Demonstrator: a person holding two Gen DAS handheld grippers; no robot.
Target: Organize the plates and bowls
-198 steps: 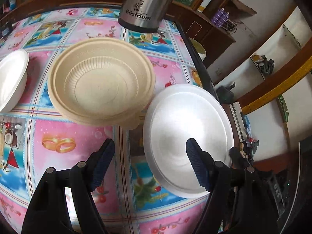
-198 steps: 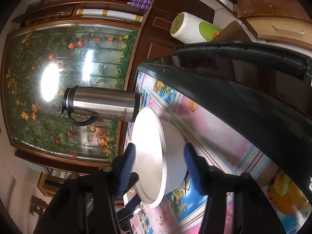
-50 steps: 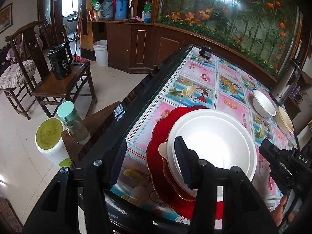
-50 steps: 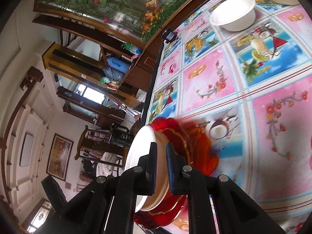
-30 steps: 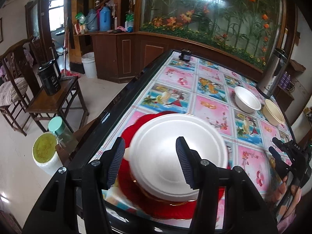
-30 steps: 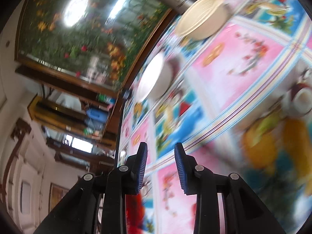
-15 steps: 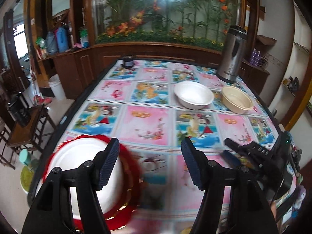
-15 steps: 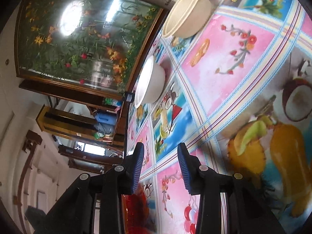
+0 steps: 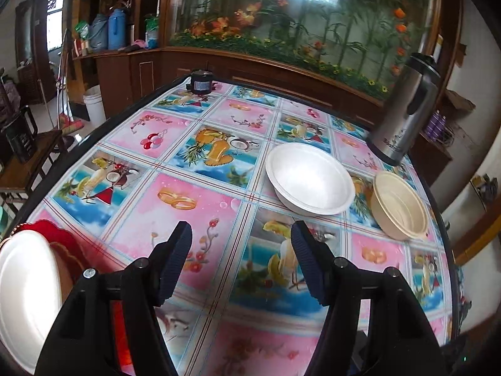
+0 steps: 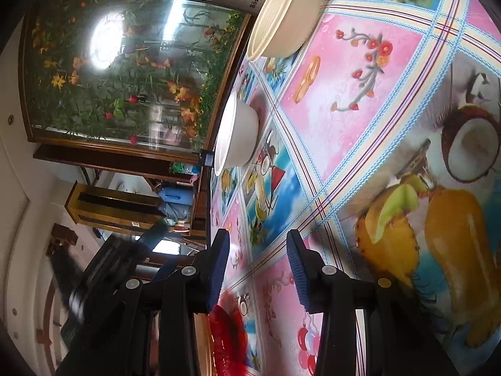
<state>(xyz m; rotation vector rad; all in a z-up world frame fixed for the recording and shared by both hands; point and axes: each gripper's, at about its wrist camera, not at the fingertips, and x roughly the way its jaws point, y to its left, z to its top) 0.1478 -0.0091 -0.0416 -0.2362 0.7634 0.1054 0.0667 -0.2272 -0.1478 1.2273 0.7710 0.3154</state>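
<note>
A white bowl [image 9: 310, 178] and a beige bowl [image 9: 399, 208] stand side by side on the far right of the patterned table. My left gripper [image 9: 241, 260] hovers open over the tablecloth short of the white bowl, nothing between its fingers. At the left edge a white plate [image 9: 25, 294] rests on a red plate [image 9: 59, 241]. In the rolled right wrist view my right gripper [image 10: 258, 266] is open and empty, low over the table. Beyond it are the white bowl [image 10: 238, 134] and the beige bowl [image 10: 281, 15], with the red plate [image 10: 225, 338] below its fingers.
A tall steel flask [image 9: 404, 106] stands behind the two bowls near the table's far right corner. A small black device [image 9: 202, 81] sits at the far edge. The table's dark rim [image 9: 94, 134] runs along the left, with chairs and a floor beyond.
My left gripper has swung right, away from the stacked plates and toward the two bowls, and its jaws stand wider. The right gripper has stayed in place, rolled slightly and opened a little.
</note>
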